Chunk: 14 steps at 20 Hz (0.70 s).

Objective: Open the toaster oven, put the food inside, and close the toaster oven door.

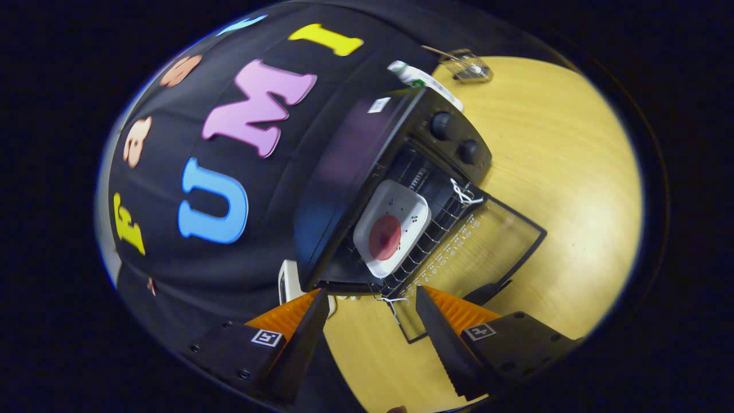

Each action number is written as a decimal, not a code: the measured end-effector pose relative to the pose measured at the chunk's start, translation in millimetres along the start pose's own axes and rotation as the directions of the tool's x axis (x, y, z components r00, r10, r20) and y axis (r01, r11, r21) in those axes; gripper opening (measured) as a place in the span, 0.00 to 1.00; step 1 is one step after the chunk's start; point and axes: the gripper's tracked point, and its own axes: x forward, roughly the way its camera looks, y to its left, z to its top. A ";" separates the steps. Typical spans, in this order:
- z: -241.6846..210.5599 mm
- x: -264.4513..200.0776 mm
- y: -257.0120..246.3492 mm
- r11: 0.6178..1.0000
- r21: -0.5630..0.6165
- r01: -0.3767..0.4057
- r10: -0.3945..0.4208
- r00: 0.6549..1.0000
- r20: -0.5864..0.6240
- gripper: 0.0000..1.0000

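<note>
A black toaster oven (350, 172) stands on the wooden table, its glass door (487, 246) folded down flat and open. On the wire rack (441, 223) inside rests a white square plate (401, 209) carrying a round red piece of food (384, 237). My gripper (371, 295) is open, its fingers apart with nothing between them. It hovers just in front of the oven's near corner and the lowered door, apart from both. White string loops (464, 195) hang at the door's hinge ends.
Two black knobs (444, 126) sit on the oven's control panel. Beyond the oven lie a white tube (421, 80) and a small wire basket (473, 67). A white object (287, 284) peeks out beside the oven's near corner. Bare wooden table (573, 172) spreads past the door.
</note>
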 end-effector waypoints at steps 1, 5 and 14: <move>-0.6 -5.9 -1.4 0.992 -0.126 0.008 -0.008 1.000 0.003 0.98; -24.4 -32.1 -13.7 0.878 -0.478 0.015 -0.054 0.996 -0.067 0.98; -98.5 -19.7 -81.9 0.720 -0.693 0.033 -0.253 0.943 -0.217 0.99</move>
